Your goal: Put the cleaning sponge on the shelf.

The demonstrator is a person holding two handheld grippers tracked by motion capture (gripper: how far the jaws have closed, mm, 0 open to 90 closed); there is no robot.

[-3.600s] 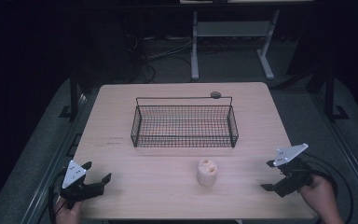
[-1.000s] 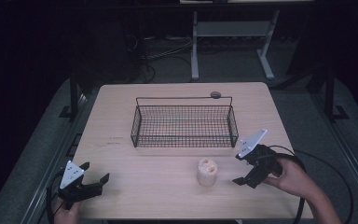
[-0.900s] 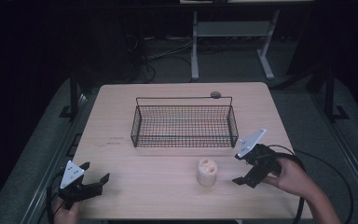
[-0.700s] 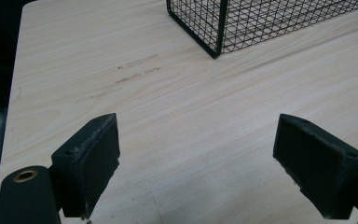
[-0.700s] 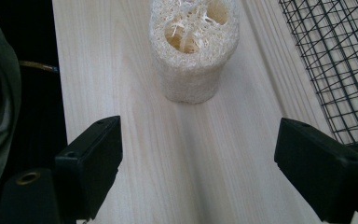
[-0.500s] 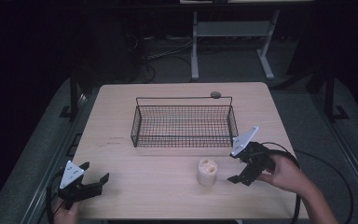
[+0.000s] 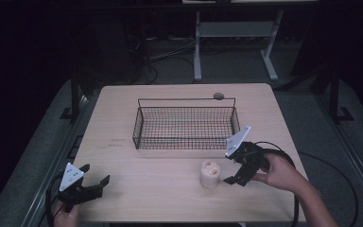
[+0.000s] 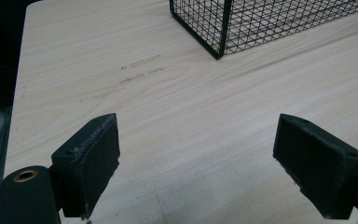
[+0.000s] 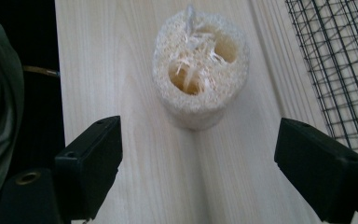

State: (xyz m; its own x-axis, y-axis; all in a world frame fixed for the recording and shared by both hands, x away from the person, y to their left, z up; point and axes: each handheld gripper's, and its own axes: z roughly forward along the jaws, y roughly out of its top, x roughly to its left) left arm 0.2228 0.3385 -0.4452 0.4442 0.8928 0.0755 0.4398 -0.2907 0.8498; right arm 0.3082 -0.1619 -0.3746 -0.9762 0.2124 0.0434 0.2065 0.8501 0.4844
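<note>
We note the loofah piece (image 7: 209,174) standing upright on the near half of the table (image 7: 123,118), just near of the wire basket (image 7: 185,124) and apart from it. In the right gripper view its porous top with two hollows faces up (image 9: 200,70). The right gripper (image 7: 236,169) sits just right of it, jaws spread wide and holding nothing, the loofah piece ahead of the gap and not yet between the pads.

Risks, as we judge them: the piece looks light and springy, so a pad arriving first on one side could tip or skid it across the smooth wood. A closure too high on the rim may crush the soft wall and let it slip out. The basket's near wall is close by on the far side; a low carry could catch the wire.

The left gripper (image 7: 87,185) rests at the near left corner, jaws released, empty, well apart from the work.

Surface: pale wood-grain tabletop with faint scuff marks (image 8: 135,74) left of the basket. A small dark round object (image 7: 218,96) lies beyond the basket's far rim. Room: dark, cables on the floor (image 7: 165,52), a light metal stand (image 7: 236,33) beyond the table.
</note>
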